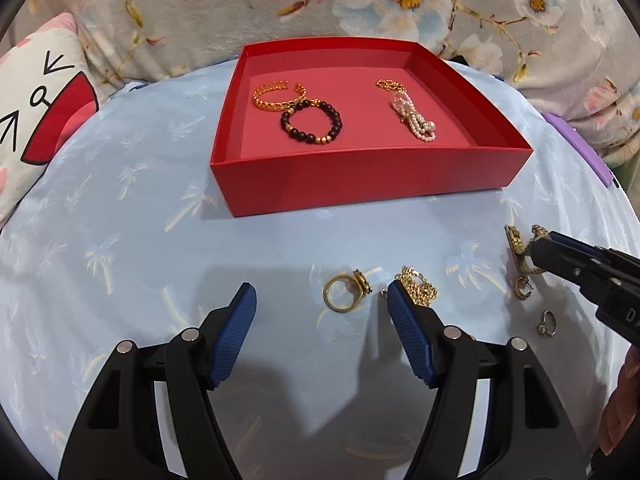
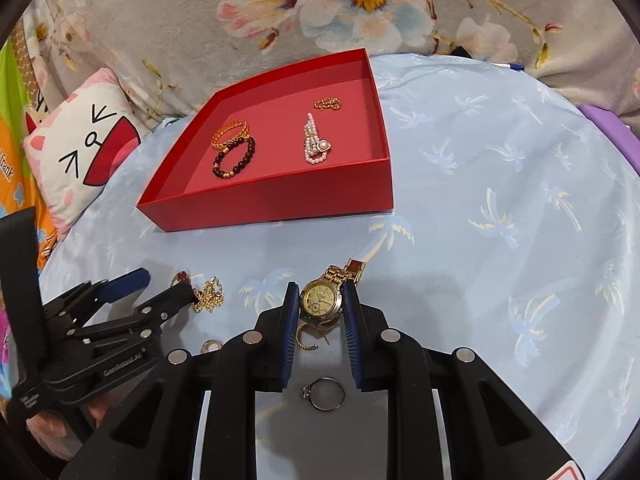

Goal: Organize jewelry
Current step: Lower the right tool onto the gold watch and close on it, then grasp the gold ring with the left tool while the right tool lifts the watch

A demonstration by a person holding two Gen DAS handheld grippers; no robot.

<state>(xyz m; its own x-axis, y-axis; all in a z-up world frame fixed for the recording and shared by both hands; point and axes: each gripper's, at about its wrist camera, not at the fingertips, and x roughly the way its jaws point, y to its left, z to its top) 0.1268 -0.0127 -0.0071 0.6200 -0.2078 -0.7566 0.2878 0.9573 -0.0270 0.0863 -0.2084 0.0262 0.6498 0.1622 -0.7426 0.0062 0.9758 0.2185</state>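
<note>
Palm-print blue surface (image 2: pixel 500 184), red tray (image 2: pixel 280 204) behind.
Right tongs (image 2: pixel 322 294) pinch gold watch (image 2: pixel 320 300); left tongs (image 1: pixel 320 300) gape empty; tool lettering unreadable.

Pale blue palm-print cloth (image 1: pixel 120 240) over a round surface, grey floral blanket (image 2: pixel 200 20) and cat-face cushion (image 2: pixel 80 152) behind.
</note>
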